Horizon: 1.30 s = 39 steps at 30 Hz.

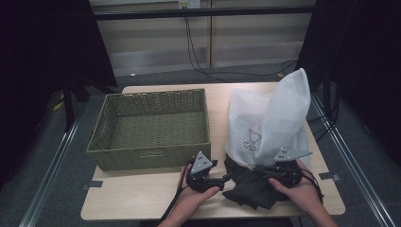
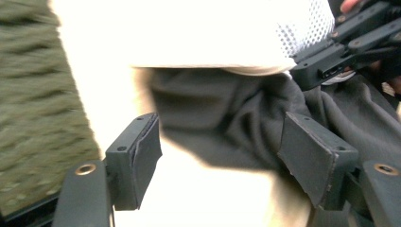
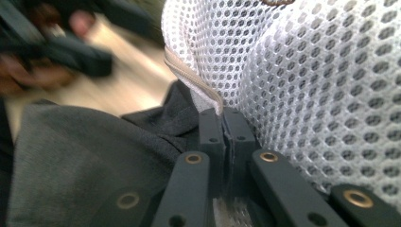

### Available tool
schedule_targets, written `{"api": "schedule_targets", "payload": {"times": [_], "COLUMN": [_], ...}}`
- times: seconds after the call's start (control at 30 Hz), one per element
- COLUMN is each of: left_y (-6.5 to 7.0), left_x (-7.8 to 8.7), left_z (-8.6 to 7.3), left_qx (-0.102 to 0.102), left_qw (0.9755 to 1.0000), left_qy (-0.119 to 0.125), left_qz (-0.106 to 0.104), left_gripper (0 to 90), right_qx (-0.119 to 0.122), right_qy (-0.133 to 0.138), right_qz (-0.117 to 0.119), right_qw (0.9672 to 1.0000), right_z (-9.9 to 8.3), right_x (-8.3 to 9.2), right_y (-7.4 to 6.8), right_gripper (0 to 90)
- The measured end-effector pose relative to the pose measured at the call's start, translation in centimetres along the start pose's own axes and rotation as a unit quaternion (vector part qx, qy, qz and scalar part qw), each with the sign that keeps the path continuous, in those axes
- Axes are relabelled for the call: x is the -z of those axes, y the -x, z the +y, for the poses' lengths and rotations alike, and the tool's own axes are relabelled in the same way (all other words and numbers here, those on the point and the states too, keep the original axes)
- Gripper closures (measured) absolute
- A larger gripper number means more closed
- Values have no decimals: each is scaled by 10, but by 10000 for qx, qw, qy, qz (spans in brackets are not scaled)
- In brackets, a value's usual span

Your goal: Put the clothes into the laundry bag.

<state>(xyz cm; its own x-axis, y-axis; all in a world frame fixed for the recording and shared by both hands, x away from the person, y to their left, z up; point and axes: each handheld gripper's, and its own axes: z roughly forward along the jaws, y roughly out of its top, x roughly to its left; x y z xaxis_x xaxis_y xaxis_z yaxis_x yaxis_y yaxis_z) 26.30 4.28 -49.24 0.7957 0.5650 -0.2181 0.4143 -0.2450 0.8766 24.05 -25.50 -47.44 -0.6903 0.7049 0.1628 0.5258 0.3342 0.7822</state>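
Right gripper (image 1: 265, 169) clamped tight on the zipper edge of the white mesh laundry bag (image 1: 269, 120), holding its mouth up near the front edge of the table (image 1: 142, 201), so most of the bag stands tall like a floppy ear. Same pinch visible from the right gripper view: jaws pressed together on the mesh bag's (image 3: 302, 75) beige zipper tape (image 3: 194, 78). Left gripper (image 1: 226, 178) sitting with jaws apart, nothing between the pads, aimed at the dark garment (image 1: 250, 187) spilling out of the bag's mouth. From the left gripper view, dark cloth (image 2: 227, 120) bunched just ahead of the open jaws, not pinched. Looks like the unloading step, halfway-ish: bag held open, garment partly out, not grabbed yet. Next move probably calls for pushing the left gripper into a thick fold, closing firmly, then pulling toward the left while keeping the bag edge pinned. Tricky bit: thin folds slipping out, or grabbing mesh along with the garment. Woven green basket (image 1: 151, 127) parked left of the bag, empty, likely the drop spot; tall near wall needs clearing, so a lift before swinging over. Black cables (image 1: 198, 52) on the floor behind, well out of the way. Nothing else on the tabletop to bump into.
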Motion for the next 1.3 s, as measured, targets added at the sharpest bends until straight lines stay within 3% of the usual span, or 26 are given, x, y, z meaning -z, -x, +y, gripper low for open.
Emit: {"api": "schedule_targets", "payload": {"times": [0.03, 0.1, 0.23, 0.3, 0.33, 0.37, 0.4, 0.43, 0.47, 0.53, 0.6, 0.63, 0.67, 0.7, 0.77, 0.83, 0.87, 0.9, 0.93, 0.97, 1.1, 1.13, 1.2, 1.3], "left_y": [0, -6, -1, 6, 8, 8, 9, 9, 8, 5, 1, 1, -2, -2, -4, -5, -5, -5, -5, -5, -6, -6, -6, -5], "left_x": [0, -3, -16, -26, -28, -28, -28, -28, -25, -20, -17, -17, -15, -15, -13, -12, -12, -12, -12, -12, -14, -14, -14, -13], "left_z": [0, 1, 2, 3, 3, 3, 2, 2, 2, 1, 0, 0, -2, -2, -2, -3, -3, -3, -3, -3, -4, -4, -3, -3], "left_qx": [0, 214, 52, -185, -231, -231, -275, -275, -311, -261, -173, -173, -120, -120, -124, -104, -104, -114, -122, -121, -145, -171, -200, -232], "left_qw": [10000, 9995, 9992, 9985, 9985, 9985, 9980, 9980, 9975, 9974, 9976, 9976, 9974, 9974, 9970, 9970, 9970, 9970, 9968, 9968, 9967, 9967, 9967, 9970], "left_qy": [0, -42, -237, -446, -456, -456, -538, -538, -613, -623, -615, -615, -639, -639, -686, -700, -700, -704, -726, -729, -756, -761, -774, -734], "left_qz": [0, 235, 306, 250, 196, 196, 170, 170, 171, 234, 276, 276, 324, 324, 326, 311, 311, 298, 305, 296, 247, 208, 151, 31], "left_gripper": [297, 312, 324, 324, 324, 324, 324, 323, 323, 323, 323, 321, 320, 319, 318, 318, 318, 319, 319, 319, 321, 321, 322, 324], "right_qx": [0, 94, -131, -144, -135, -135, -118, -118, -200, -432, -807, -807, -1066, -1182, -1271, -1141, -995, -910, -923, -923, -501, -274, -57, 115], "right_qy": [0, 32, 208, 474, 612, 612, 890, 890, 1028, 1203, 1260, 1260, 1037, 968, 675, 476, 358, 255, 225, 225, 276, 311, 378, 541], "right_qz": [0, -110, 92, -25, -105, -105, -345, -345, -847, -1444, -1770, -1770, -2238, -2376, -2601, -2741, -2808, -2761, -2634, -2634, -2235, -2050, -1668, -667], "right_qw": [10000, 9999, 9997, 9988, 9980, 9980, 9954, 9954, 9909, 9812, 9728, 9728, 9632, 9593, 9548, 9537, 9539, 9565, 9600, 9600, 9730, 9779, 9853, 9962], "right_z": [0, -4, -7, -3, 0, 0, 8, 8, 16, 24, 30, 30, 32, 31, 28, 23, 20, 17, 14, 14, 3, -1, -6, -12], "right_x": [0, 6, 10, 18, 21, 21, 28, 28, 34, 36, 33, 33, 23, 17, 2, -10, -15, -19, -21, -21, -21, -19, -17, -10], "right_y": [0, 12, 20, 13, 8, 8, -1, -1, -11, -17, -18, -18, -16, -14, -8, -3, -1, 3, 7, 7, 13, 14, 16, 24], "right_gripper": [882, 882, 873, 746, 679, 679, 550, 550, 473, 372, 287, 287, 233, 216, 196, 227, 258, 278, 305, 305, 410, 438, 478, 533]}}
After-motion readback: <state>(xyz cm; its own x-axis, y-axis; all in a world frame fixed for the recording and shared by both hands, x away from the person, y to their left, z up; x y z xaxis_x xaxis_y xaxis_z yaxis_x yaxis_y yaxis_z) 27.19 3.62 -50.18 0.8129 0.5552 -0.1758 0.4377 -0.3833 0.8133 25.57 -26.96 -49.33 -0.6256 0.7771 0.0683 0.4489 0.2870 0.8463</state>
